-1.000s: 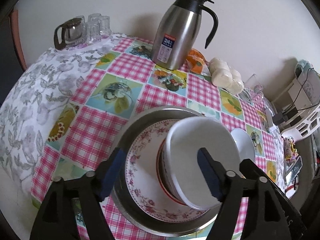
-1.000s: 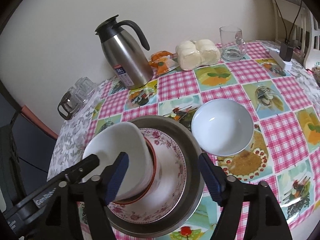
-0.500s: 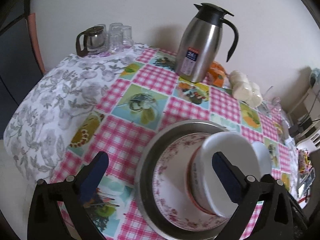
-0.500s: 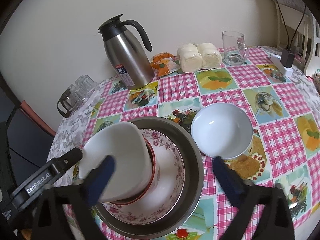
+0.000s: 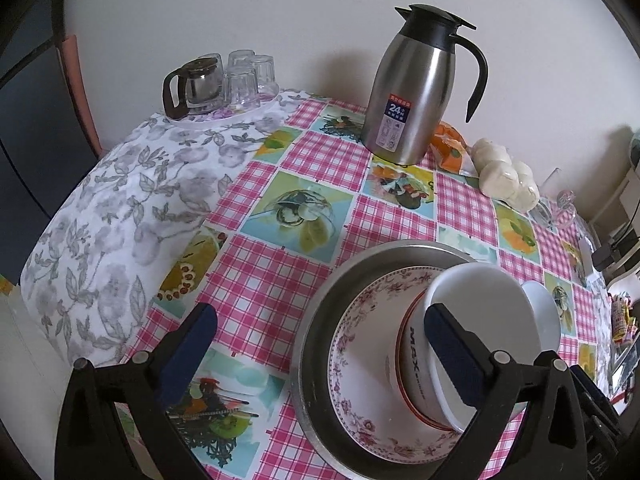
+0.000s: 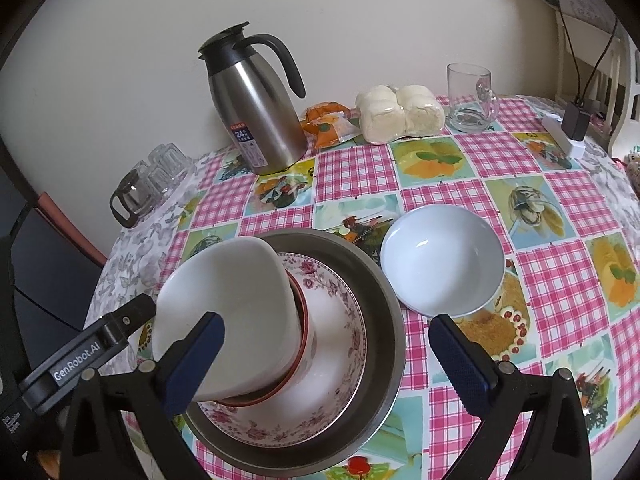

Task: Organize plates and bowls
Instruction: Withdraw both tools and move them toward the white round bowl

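The red-rimmed bowl (image 5: 416, 364) reads "MAX" down its side, the far steel thermos (image 5: 416, 92) wears a label with "24", and the left gripper's arm (image 6: 86, 356) says "GenRobot.AI".

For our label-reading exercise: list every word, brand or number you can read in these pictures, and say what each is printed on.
"24" on the flask's label; the smaller print around it is too small to read.
"MAX" on the side of the red-rimmed bowl; the smaller word after it is blurred.
"GenRobot.AI" on the left gripper's arm.
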A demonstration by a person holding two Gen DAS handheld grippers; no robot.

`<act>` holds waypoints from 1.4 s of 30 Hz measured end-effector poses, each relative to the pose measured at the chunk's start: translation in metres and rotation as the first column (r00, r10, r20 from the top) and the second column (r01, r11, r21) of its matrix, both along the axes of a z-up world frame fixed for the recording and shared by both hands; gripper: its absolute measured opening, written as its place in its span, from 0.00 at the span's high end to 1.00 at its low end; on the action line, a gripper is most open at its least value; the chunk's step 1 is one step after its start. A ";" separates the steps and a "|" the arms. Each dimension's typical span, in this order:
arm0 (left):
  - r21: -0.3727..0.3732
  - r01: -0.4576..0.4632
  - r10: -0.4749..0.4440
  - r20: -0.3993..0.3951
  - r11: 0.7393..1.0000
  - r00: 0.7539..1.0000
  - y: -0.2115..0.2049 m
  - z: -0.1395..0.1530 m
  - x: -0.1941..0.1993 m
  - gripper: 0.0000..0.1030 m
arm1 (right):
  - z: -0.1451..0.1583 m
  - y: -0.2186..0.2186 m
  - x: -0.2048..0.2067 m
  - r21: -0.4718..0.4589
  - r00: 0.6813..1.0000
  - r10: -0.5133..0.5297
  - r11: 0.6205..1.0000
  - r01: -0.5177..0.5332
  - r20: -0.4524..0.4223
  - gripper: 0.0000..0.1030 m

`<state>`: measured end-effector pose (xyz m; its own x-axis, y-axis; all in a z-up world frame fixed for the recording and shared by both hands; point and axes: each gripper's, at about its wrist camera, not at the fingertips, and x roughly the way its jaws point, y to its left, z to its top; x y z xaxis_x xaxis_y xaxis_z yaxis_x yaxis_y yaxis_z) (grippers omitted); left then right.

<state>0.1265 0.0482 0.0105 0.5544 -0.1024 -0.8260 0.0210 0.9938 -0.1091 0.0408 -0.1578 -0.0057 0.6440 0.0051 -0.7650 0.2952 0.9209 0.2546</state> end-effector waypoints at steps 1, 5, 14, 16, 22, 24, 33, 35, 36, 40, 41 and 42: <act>0.002 -0.001 0.001 0.000 1.000 1.000 0.000 0.000 0.000 0.00 | 0.000 0.000 0.000 0.000 1.000 0.000 1.000 0.000 0.000 0.00; 0.007 -0.002 0.002 0.007 1.000 1.000 0.000 0.003 -0.002 0.00 | 0.001 0.000 -0.001 0.001 1.000 0.001 1.000 -0.001 0.003 0.00; 0.017 0.014 -0.015 0.052 1.000 0.999 -0.011 0.022 -0.014 0.00 | 0.010 -0.010 -0.012 0.005 1.000 -0.011 1.000 0.011 0.023 0.00; 0.019 0.025 -0.026 0.061 1.000 0.998 -0.016 0.025 -0.017 0.00 | 0.013 -0.015 -0.017 0.004 0.999 -0.016 1.000 0.016 0.028 0.00; 0.030 0.069 -0.072 0.088 0.997 0.994 -0.040 0.035 -0.030 0.00 | 0.021 -0.034 -0.032 0.006 0.998 -0.048 0.999 0.048 0.048 0.00; 0.039 0.093 -0.096 0.098 0.995 0.991 -0.050 0.038 -0.034 0.00 | 0.023 -0.046 -0.039 0.007 0.996 -0.070 0.998 0.070 0.053 0.00; 0.026 0.205 -0.207 0.138 0.978 0.969 -0.103 0.045 -0.054 0.00 | 0.024 -0.095 -0.070 0.005 0.985 -0.162 0.987 0.162 0.063 0.00; 0.013 0.232 -0.232 0.143 0.973 0.962 -0.114 0.045 -0.058 0.00 | 0.023 -0.107 -0.078 0.008 0.981 -0.183 0.983 0.183 0.063 0.00; 0.013 0.248 -0.248 0.147 0.969 0.958 -0.120 0.045 -0.060 0.00 | 0.023 -0.112 -0.080 0.009 0.979 -0.192 0.981 0.192 0.062 0.00; 0.035 0.312 -0.314 0.145 0.949 0.938 -0.144 0.042 -0.066 0.00 | 0.018 -0.136 -0.094 0.029 0.969 -0.239 0.971 0.238 0.056 0.00; 0.039 0.328 -0.330 0.143 0.944 0.933 -0.149 0.041 -0.067 0.00 | 0.017 -0.140 -0.096 0.034 0.967 -0.247 0.969 0.246 0.055 0.00; 0.042 0.343 -0.345 0.140 0.939 0.928 -0.154 0.040 -0.068 0.00 | 0.015 -0.145 -0.098 0.039 0.965 -0.256 0.966 0.254 0.052 0.00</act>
